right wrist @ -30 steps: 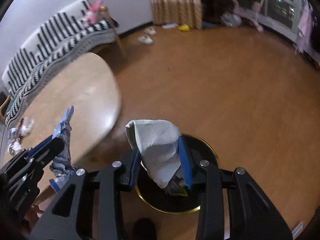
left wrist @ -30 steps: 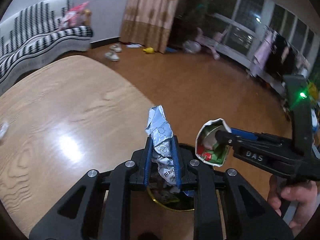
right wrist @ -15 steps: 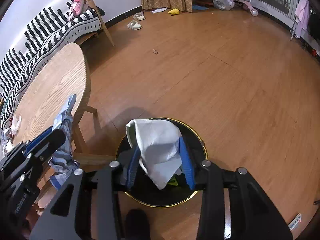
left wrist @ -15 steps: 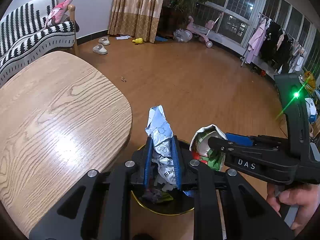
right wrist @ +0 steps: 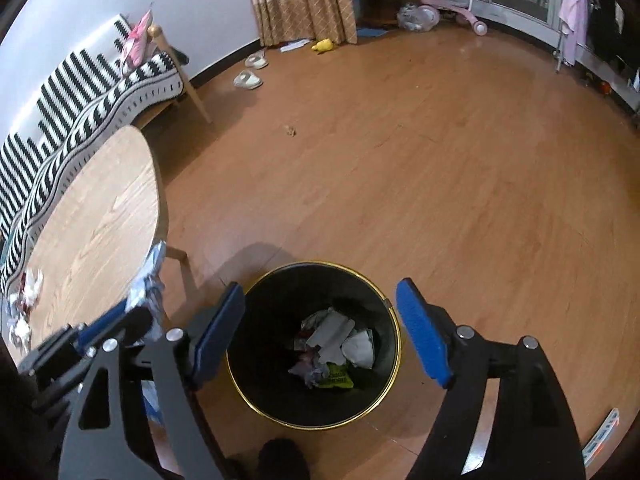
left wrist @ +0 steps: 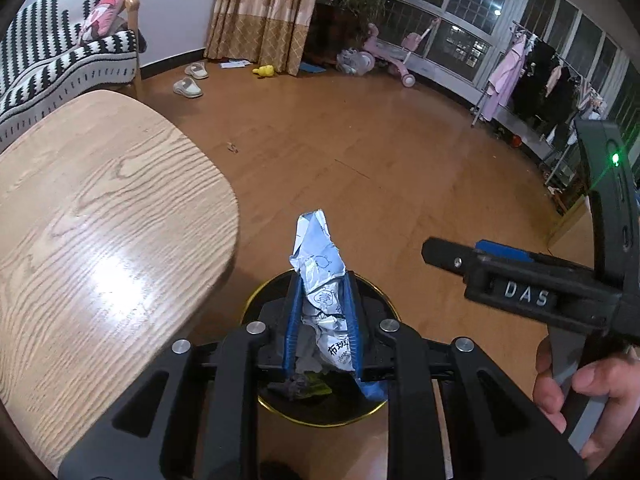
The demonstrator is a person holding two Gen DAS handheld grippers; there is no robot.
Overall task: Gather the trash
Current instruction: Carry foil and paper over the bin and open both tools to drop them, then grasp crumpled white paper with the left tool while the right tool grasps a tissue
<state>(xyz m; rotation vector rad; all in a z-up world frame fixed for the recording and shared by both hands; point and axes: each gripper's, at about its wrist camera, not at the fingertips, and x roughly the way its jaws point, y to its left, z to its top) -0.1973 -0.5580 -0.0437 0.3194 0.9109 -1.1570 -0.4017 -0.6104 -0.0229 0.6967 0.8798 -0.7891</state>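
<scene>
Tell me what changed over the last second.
The right hand-held gripper opened and dropped its white wrapper into the bin, and now holds nothing. The left hand-held gripper stays shut on the silver wrapper above the bin.

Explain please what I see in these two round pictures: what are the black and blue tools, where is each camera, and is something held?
A person holds two hand grippers, each with a fisheye camera looking along its fingers. In the left wrist view, the left gripper is shut on a crumpled silver wrapper, above the black bin with a gold rim. The right gripper comes in from the side, in the person's hand. In the right wrist view, the right gripper's blue pads stand wide open and empty over the bin, where trash already lies. The wooden table beside it has some crumpled scraps at its edge.
</scene>
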